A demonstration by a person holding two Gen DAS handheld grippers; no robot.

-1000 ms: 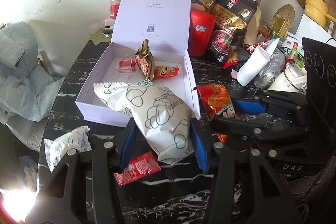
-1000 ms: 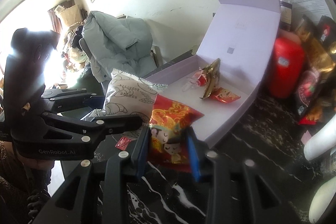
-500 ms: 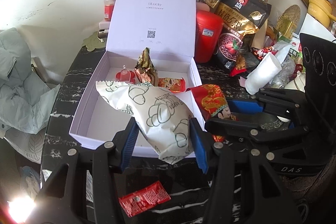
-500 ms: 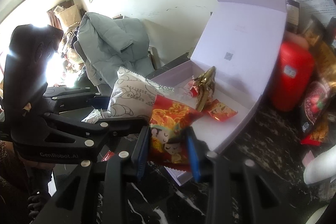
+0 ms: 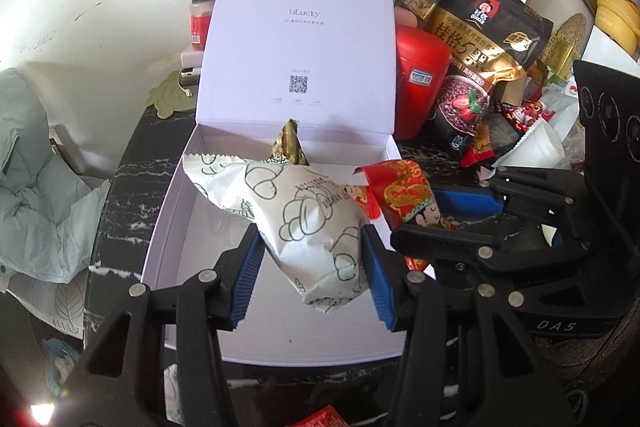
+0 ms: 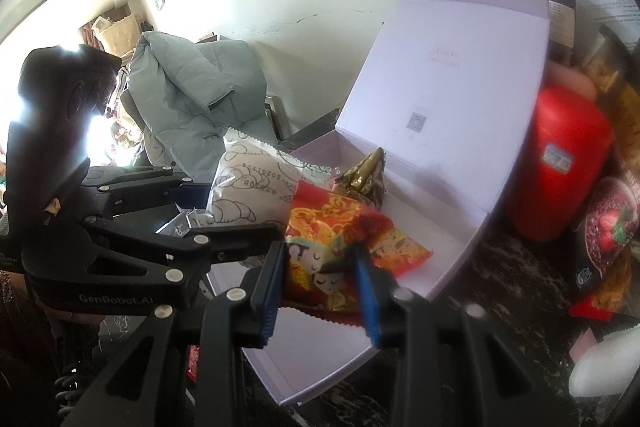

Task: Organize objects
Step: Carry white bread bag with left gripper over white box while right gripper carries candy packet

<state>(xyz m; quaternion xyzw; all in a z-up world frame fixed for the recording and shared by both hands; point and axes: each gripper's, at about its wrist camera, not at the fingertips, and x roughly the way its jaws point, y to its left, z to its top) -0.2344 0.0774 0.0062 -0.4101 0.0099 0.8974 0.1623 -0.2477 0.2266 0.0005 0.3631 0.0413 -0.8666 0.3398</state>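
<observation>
From the left wrist view, I see my left tool pinching a white bread packet printed with outlined croissants. The packet is puffy, its long axis running from the blue pads away toward the box's back left, with the crimped end farthest out. It hangs over the open lilac gift box, whose raised lid reads "uLucky" above a QR code. A gold foil sachet stands upright near the box's back wall. To the right, my right tool grips a red snack packet showing a cartoon face. Behind stand a red canister and a black Quaker oats bag.

From the right wrist view, my right tool is clamped on the red snack packet, red and gold with cartoon figures, its length pointing away over the box. A small orange sachet lies flat on the box floor just beyond. The left tool carries "GenRobot.AI" on its body and holds the bread packet beside it.
</observation>
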